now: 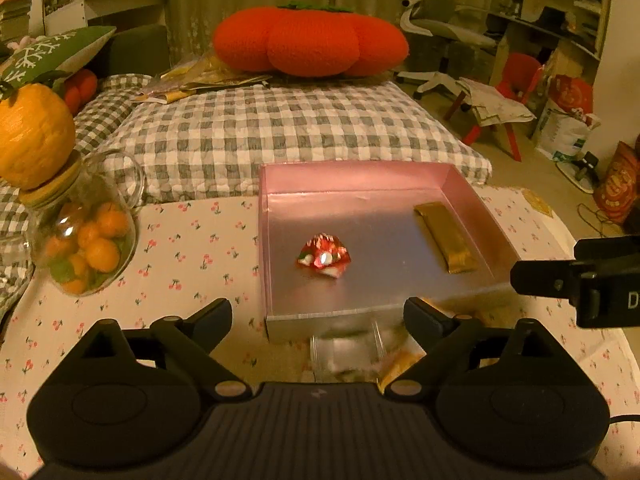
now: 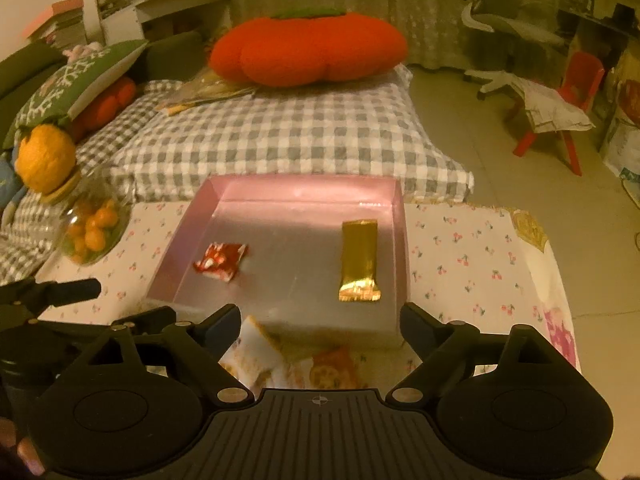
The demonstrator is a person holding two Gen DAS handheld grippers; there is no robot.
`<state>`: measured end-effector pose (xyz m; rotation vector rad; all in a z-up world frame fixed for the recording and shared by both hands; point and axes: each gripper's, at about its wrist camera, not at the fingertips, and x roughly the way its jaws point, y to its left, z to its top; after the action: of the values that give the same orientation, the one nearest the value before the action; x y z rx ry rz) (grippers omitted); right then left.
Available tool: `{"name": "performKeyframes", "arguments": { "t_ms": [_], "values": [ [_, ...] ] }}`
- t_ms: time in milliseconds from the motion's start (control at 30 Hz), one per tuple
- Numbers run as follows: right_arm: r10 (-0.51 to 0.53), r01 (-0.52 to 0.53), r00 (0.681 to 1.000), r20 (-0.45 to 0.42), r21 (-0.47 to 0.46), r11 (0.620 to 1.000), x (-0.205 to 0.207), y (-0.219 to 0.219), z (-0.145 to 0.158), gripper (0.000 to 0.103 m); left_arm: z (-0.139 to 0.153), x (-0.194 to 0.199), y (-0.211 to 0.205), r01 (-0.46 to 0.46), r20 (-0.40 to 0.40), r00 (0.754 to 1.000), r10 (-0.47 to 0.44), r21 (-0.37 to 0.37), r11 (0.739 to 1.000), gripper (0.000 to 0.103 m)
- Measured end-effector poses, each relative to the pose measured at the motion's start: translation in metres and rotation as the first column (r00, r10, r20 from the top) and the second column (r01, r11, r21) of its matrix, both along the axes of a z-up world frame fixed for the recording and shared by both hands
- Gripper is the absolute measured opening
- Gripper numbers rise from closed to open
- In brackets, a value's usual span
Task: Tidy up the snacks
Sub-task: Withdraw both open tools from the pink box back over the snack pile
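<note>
The left tool [image 1: 318,314] gapes wide and empty; the red packet [image 1: 323,259] lies mid-tray [image 1: 276,240], the gold bar [image 1: 445,238] beside its right wall. The right tool [image 2: 320,320], likewise wide and empty, hangs over loose snacks [image 2: 288,364] at the surface's near edge. I'd straddle one packet squarely, clear of the tray's wall, before closing.

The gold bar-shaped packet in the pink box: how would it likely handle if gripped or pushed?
The gold packet looks like crinkly foil, so probably light and slippery. It lies flat on the pink box floor, so it should slide, not roll. Its flat bar shape suggests some stiffness.
</note>
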<state>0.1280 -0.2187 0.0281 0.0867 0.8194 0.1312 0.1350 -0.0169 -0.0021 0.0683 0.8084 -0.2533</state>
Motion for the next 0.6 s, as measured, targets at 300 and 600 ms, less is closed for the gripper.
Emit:
{"name": "performKeyframes", "arguments": {
  "t_ms": [300, 600],
  "values": [
    [0.006, -0.006, 1.0, -0.012, -0.001, 1.0, -0.033, 0.008, -0.005, 0.09, -0.008, -0.027, 0.008, 0.013, -0.031, 0.999, -0.013, 0.024, 1.0, 0.099],
    [0.032, -0.032, 0.999, -0.021, -0.008, 0.999, -0.06, 0.018, -0.014, 0.093, -0.013, -0.05, 0.021, -0.009, -0.088, 0.996, 0.009, 0.004, 1.0, 0.102]
  ]
}}
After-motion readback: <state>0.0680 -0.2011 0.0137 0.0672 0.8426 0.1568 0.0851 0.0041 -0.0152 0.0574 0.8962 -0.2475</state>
